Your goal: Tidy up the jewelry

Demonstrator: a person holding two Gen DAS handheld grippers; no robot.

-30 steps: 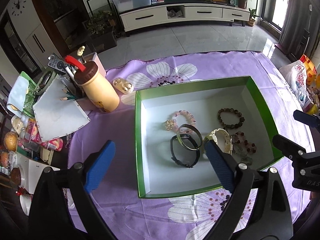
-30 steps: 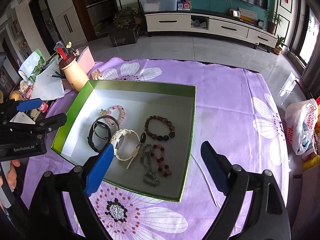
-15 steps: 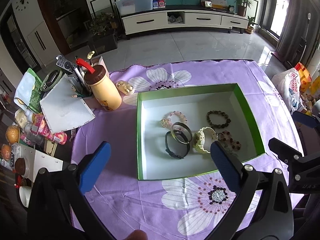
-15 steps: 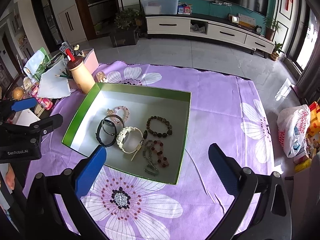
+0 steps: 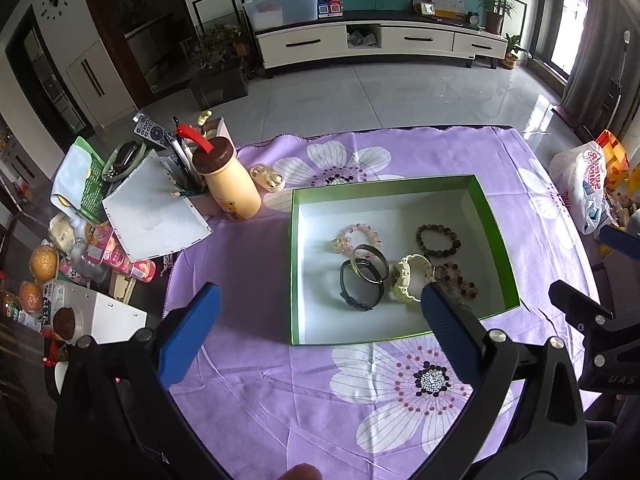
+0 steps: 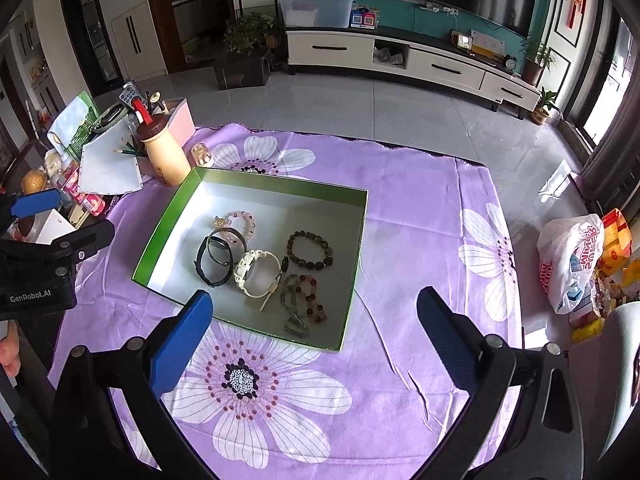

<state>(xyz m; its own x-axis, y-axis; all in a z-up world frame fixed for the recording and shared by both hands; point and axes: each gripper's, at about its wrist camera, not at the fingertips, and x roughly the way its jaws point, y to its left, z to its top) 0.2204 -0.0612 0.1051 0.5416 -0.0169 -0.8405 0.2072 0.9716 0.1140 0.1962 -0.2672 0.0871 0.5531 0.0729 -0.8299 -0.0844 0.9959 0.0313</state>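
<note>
A green box with a white floor (image 5: 320,320) (image 6: 172,208) sits on the purple flowered cloth. Inside lie a pink bead bracelet (image 5: 362,234) (image 6: 240,220), a black band (image 5: 358,290) (image 6: 214,260), a metal bangle (image 5: 370,268), a cream watch (image 5: 412,280) (image 6: 258,270), a dark bead bracelet (image 5: 438,240) (image 6: 310,250) and a red bead strand (image 5: 460,280) (image 6: 310,300). My left gripper (image 5: 318,332) is open and empty, held above the box's near edge. My right gripper (image 6: 312,340) is open and empty, above the box's near right corner.
A cream bottle with a brown lid (image 5: 228,184) (image 6: 162,152), a small earbud case (image 5: 268,178), a white notebook (image 5: 154,212) and snack clutter (image 5: 80,252) crowd the table's left side. A plastic bag (image 6: 572,260) sits at the right.
Both grippers have pulled back and up from the box, so it looks smaller and farther. Both stay open. The jewelry has not moved.
</note>
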